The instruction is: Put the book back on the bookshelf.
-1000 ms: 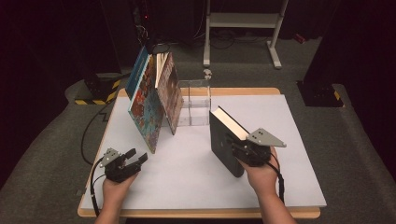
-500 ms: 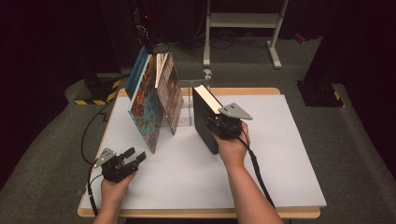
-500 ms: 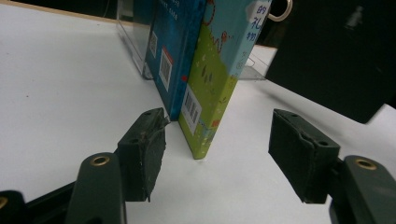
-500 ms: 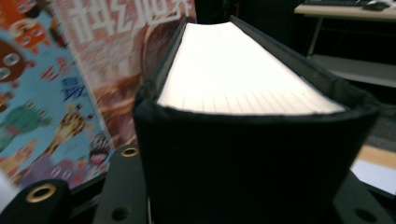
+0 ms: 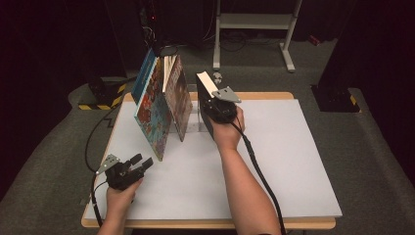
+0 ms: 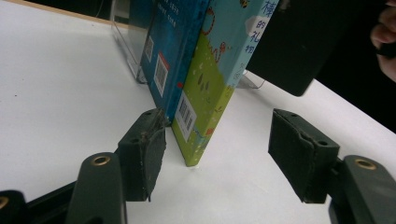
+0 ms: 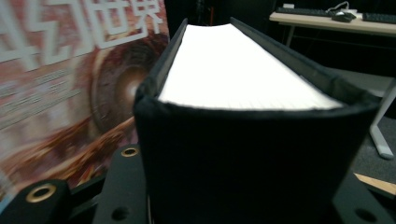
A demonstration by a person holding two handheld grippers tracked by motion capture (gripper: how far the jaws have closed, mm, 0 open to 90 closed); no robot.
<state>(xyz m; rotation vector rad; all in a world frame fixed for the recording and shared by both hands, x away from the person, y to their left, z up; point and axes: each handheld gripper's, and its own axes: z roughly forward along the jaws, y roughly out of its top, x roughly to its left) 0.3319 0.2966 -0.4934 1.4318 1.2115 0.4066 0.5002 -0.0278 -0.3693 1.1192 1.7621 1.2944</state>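
In the high view, a clear acrylic book stand (image 5: 199,117) is seen at the far middle of the white table (image 5: 293,161). Several colourful books (image 5: 161,105) are leaned in it, tilted toward the person's left, with their lower edges on the table. A black book (image 5: 205,98) with white page edges is held upright just to the right of those books, gripped at its spine by the right gripper (image 5: 219,108). The left gripper (image 5: 139,164) is seen near the front left edge, resting low over the table with its jaws spread, nothing between them.

In the left gripper view, the two black pads (image 6: 142,154) are shown wide apart and empty. Between and beyond them the green-and-blue book (image 6: 210,79) is seen standing on the table, with a darker blue book (image 6: 166,56) just behind it; barcode stickers are carried on both. The clear stand's foot (image 6: 130,60) is seen beside them, and the black book (image 6: 294,46) hangs at the upper right, its lower corner off the table.

In the right gripper view, the black book (image 7: 252,135) is clamped between the jaws, page edges upward. A reddish cover with large white characters (image 7: 70,79) is seen just beside it on the left.
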